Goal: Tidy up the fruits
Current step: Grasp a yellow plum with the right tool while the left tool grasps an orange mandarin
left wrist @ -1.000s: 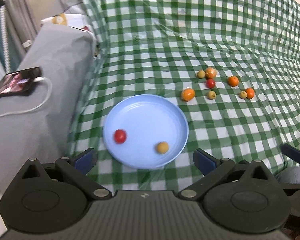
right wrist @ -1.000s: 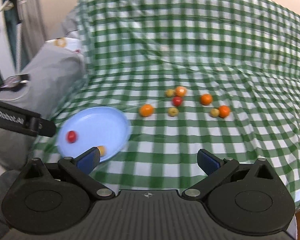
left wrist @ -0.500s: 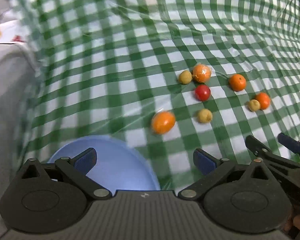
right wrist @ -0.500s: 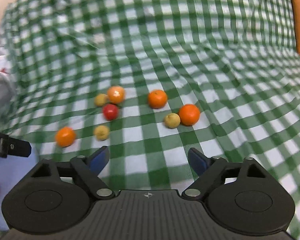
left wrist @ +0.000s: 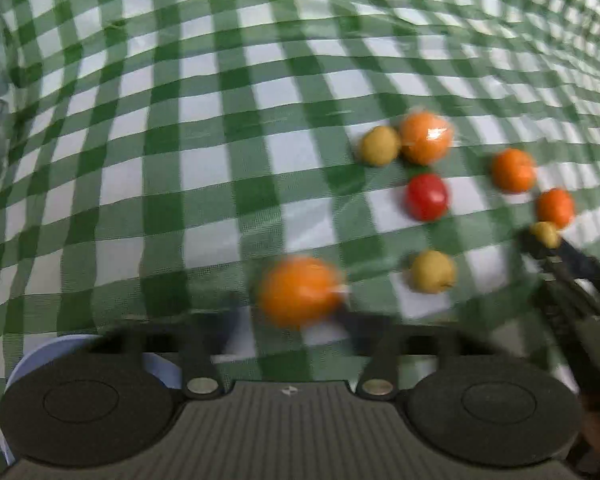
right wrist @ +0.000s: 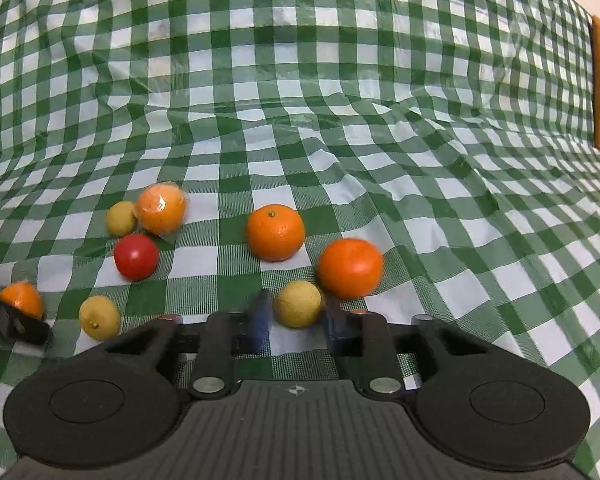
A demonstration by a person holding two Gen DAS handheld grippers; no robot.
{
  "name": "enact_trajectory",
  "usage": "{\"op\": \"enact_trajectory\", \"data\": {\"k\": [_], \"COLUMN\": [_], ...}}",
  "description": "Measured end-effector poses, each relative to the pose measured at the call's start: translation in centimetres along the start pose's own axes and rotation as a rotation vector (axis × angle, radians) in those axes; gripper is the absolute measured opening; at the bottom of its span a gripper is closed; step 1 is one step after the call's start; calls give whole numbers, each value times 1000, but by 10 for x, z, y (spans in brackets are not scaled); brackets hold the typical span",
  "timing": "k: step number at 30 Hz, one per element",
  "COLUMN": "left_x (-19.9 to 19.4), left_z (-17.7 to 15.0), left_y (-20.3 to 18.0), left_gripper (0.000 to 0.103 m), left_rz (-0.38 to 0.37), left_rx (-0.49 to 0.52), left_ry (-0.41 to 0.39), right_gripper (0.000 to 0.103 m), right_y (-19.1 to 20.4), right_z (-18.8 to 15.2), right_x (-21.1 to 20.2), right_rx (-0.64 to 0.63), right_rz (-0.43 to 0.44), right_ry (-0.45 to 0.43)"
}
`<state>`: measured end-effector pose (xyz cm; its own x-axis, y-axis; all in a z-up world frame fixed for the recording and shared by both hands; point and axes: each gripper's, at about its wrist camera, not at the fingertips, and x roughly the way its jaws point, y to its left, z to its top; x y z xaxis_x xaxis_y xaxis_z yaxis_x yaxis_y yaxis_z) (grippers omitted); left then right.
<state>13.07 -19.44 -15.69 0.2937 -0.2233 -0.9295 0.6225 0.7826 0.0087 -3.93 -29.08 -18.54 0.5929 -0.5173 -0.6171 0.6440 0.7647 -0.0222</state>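
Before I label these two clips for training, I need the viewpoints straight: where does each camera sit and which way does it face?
Left wrist: on the left gripper, looking steeply down at the checked cloth; its closing fingers flank a blurred orange; the right gripper shows at the right edge.
Right wrist: on the right gripper, looking forward and down; its fingers are shut on a yellow fruit; the left gripper shows at the left edge.
Shared: the same fruit cluster, including the red fruit.

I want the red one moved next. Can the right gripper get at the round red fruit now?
Probably not yet: the right gripper is shut on a small yellow-green round fruit. The round red fruit itself lies uncovered on the green-checked cloth.
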Motion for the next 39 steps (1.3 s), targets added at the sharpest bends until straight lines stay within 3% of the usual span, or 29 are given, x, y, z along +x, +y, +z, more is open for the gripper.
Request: {"op": "enact_trajectory", "data": {"k": [5,6,7,11,12,14,16,18,22,26,30,32,36,39], "left_x": [-21,-29,-39,-70,-72,-70,-63,-61,-47,-18,10,10,5,-22], "left_z": [-7,-9,-13,-26,-29,-30,-28,-26,-12,4,12,12,11,-1], "left_y": [6,4,2,-5,-6,-7,-6,-3,-4,-15,-17,-20,-22,-22], "left_gripper": [32,25,6,4,4,17,64,73,73,73,59,43,42,42], "left_rz": [-28,-30,-37,-78,-75,-72,-66,-61,-96,-78,-72,-63,-52,-56], "left_rx": [-16,-7,4,8,9,16,11,-2,-9,12,15,41,53,55], "left_ry": [-30,-54,-82,-121,-121,-102,-77,-95,-89,-67,-21,-64,-88,-125], "right_gripper": [27,27,27,27,27,27,27,27,27,27,27,27,27,27], "right_y": [-5,-7,-7,-5,-4,-1,-3,-6,-14,-22,-29,-34,-35,-34], "right_z": [4,4,4,-1,-3,-9,-13,-16,-20,-23,-29,-31,-30,-29], "right_x": [-19,-28,-38,-81,-88,-98,-98,-96,-84,-69,-60,-56,-53,-59], "right_rx": [32,39,40,-6,-27,-57,-47,-35,4,31,51,73,72,62], "right_rz": [11,17,27,61,63,59,59,53,48,60,63,67,74,70], "right_ry": [33,30,24,-6,-9,1,31,40,52,49,52,62,45,34]}}
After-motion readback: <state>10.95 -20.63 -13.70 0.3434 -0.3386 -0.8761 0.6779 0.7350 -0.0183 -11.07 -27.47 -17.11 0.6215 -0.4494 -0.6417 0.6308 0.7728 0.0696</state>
